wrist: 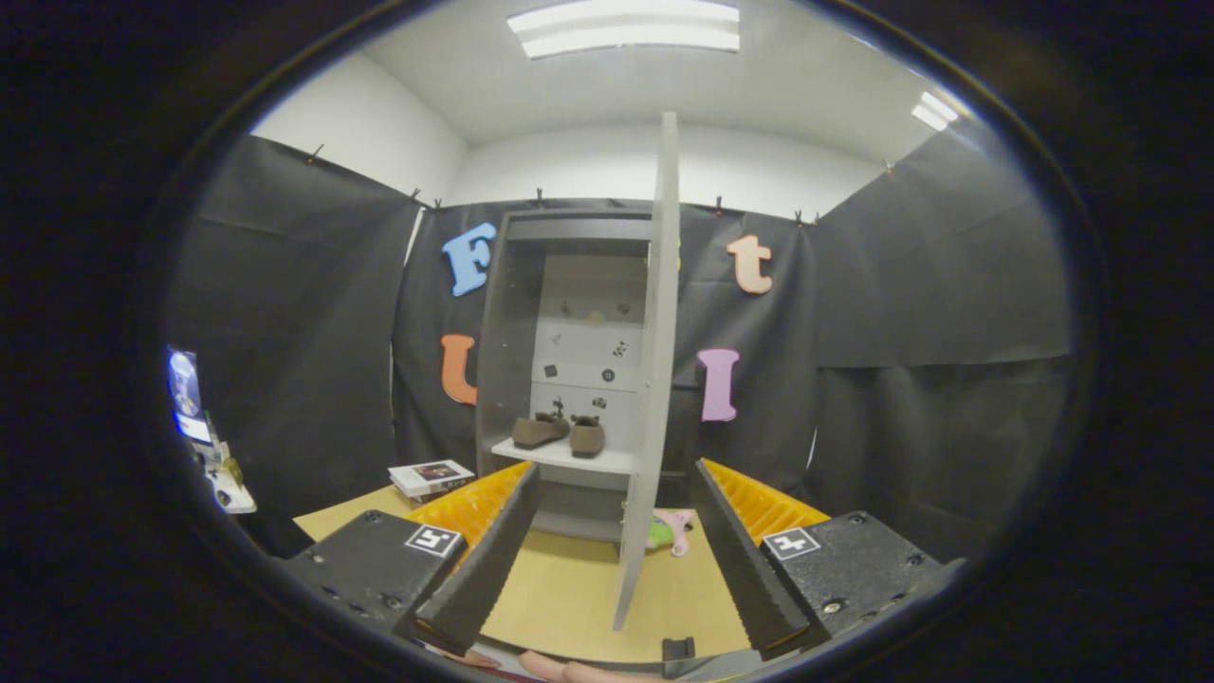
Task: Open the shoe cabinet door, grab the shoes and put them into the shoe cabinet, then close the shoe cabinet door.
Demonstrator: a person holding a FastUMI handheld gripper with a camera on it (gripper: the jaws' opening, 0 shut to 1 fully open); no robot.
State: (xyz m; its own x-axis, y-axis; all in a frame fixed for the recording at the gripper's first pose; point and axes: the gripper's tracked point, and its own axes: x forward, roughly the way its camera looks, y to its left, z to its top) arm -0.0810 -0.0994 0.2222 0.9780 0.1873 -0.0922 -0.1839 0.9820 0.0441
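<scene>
A light wooden tabletop stands in a black-draped booth. The grey shoe cabinet has its door open, brown shoes on the shelf. The gripper is spread wide, holding nothing.

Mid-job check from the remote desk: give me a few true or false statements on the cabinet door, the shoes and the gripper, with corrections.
1. The shoe cabinet door stands open. True.
2. The shoes lie on the floor outside the cabinet. False: both sit on a shelf inside the shoe cabinet.
3. The gripper is shut on the door. False: its fingers are spread, with the door's edge between them, touching neither.
4. A stack of books lies beside the cabinet. True.
</scene>
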